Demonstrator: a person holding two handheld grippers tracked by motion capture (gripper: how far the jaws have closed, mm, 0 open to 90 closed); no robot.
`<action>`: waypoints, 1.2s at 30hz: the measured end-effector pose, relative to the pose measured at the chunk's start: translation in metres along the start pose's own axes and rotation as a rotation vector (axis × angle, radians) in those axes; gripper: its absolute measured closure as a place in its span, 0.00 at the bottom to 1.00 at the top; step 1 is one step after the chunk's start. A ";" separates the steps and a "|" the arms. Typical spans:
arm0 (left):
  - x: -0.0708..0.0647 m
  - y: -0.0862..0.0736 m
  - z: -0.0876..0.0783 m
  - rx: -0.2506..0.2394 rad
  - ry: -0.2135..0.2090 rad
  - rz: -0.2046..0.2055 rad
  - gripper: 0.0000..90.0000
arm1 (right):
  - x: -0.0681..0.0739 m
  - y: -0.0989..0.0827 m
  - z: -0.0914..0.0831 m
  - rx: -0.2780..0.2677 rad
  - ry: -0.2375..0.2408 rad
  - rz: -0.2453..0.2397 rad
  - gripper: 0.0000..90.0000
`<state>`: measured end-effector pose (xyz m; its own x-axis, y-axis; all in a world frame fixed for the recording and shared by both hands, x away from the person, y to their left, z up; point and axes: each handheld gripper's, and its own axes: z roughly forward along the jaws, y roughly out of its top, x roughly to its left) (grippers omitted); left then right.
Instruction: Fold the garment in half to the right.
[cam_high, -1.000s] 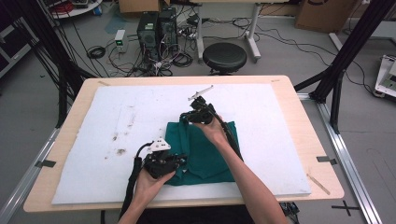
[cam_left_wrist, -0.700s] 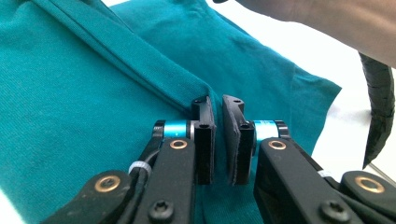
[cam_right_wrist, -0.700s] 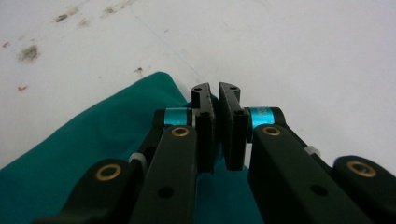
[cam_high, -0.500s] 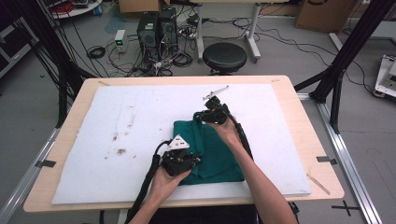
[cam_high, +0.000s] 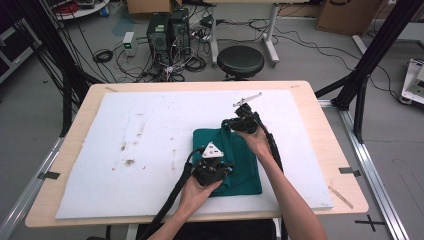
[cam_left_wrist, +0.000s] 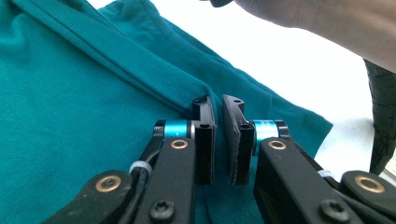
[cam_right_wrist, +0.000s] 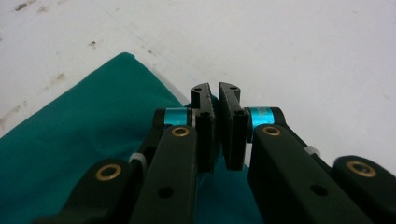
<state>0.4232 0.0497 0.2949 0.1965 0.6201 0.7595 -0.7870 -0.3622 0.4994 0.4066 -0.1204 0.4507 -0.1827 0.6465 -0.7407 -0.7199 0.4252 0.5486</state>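
Dragging the folded teal cloth (cam_high: 240, 165) rightward across the white surface (cam_high: 125, 150), both grippers, left (cam_high: 212, 172) and right (cam_high: 240, 122), pinch its edges, fingers pressed together, repositioning underway.

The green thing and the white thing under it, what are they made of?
The green thing looks like soft knit cloth, matte: it wrinkles and has a stitched hem. The white sheet under it looks like matte foam or board, speckled with brown stains; which one is hard to tell.

Bright even light, soft shadows, close foregrounds slightly blurred
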 end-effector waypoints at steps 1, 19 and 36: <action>-0.001 0.000 0.002 0.000 -0.002 0.000 0.93 | -0.001 -0.001 -0.002 0.001 -0.001 0.004 0.96; -0.016 0.009 0.034 0.022 -0.020 0.010 0.92 | -0.024 -0.021 -0.019 0.002 -0.036 0.040 0.95; -0.020 0.008 0.045 0.052 -0.015 0.019 0.92 | -0.028 -0.028 -0.020 0.034 -0.086 0.035 0.91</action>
<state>0.4389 0.0031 0.3019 0.1906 0.6024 0.7751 -0.7592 -0.4101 0.5054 0.4187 -0.1635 0.4485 -0.1484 0.7128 -0.6855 -0.6903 0.4218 0.5879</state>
